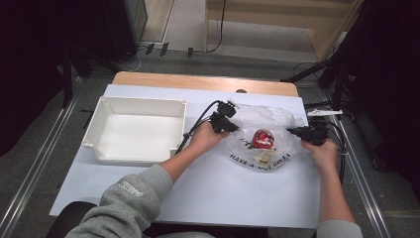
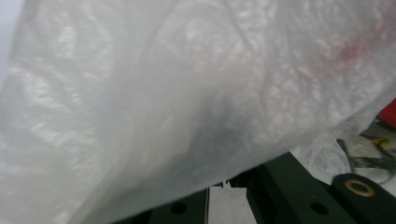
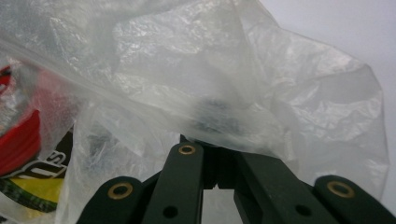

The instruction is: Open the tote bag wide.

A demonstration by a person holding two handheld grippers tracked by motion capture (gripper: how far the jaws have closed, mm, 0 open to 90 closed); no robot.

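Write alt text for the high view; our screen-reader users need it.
Two hand-held grippers, left gripper and right gripper, pinch opposite edges of a clear plastic bag holding a red object. A white tray sits left on the table.

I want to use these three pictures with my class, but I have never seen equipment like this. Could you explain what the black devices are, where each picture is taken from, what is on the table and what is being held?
No robot here: a person sits at a table and holds a hand-held gripper in each hand, the left gripper and the right gripper. Each has two black jaws and a trailing cable.

The high view looks down from above the person. The two close-up views come from small cameras riding on the grippers, looking along their jaws.

On the white table stands an empty white tray. Beside it lies a thin clear plastic bag printed with black lettering, with a red object inside; I cannot tell what it is.

Both grippers are shut on the bag's film, one at each side.
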